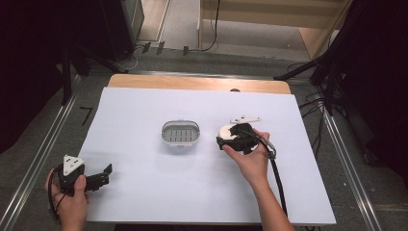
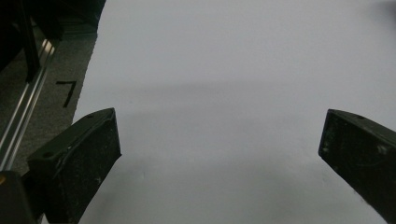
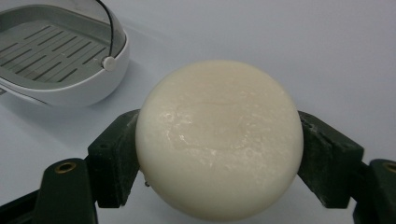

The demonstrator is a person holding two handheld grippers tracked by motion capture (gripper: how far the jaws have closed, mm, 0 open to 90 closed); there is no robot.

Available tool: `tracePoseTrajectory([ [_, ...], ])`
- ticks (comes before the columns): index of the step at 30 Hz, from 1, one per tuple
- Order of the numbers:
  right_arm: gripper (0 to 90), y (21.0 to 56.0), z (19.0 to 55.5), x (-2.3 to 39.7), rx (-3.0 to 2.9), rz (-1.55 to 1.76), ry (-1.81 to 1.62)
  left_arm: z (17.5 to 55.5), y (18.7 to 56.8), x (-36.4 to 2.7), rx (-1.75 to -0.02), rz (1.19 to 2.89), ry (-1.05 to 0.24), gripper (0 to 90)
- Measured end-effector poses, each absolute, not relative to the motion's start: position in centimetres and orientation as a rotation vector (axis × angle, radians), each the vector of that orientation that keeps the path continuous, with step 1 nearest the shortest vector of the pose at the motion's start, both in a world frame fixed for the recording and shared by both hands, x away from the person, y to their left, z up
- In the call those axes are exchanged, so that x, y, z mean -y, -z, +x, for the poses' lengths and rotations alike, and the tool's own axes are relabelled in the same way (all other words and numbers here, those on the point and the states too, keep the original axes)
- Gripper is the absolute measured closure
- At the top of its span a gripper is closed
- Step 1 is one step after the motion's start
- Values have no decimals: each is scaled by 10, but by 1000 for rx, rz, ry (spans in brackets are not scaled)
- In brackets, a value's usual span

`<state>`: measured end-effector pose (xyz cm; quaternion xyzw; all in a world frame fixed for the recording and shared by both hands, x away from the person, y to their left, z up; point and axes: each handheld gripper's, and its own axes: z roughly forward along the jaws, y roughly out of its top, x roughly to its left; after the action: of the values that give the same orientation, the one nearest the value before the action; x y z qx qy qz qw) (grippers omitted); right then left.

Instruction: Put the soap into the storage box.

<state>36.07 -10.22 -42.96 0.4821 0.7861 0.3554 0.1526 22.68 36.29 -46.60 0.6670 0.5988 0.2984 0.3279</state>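
Observation:
A round cream bar of soap sits clamped between the black jaws of my right gripper, held a little above the white sheet. In the high view that gripper hangs right of centre, with the soap showing at its tip. An oval white soap dish with a slotted grey insert stands at the middle of the table, just left of the soap; in the right gripper view the dish is at the upper left. My left gripper rests at the near left corner, jaws wide apart and empty.
A white sheet covers most of the wooden table. A metal rail runs along the left side, with a black mark on the floor beside it. Dark stands and cables flank the table.

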Motion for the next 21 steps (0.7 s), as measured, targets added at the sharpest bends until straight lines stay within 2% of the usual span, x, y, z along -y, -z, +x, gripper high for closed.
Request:
tracePoseTrajectory([
  [21, 234, 416, 367, 76, -2284, 1327, -1046, 227, 466, -363, -1569, 1746, -777, 0],
])
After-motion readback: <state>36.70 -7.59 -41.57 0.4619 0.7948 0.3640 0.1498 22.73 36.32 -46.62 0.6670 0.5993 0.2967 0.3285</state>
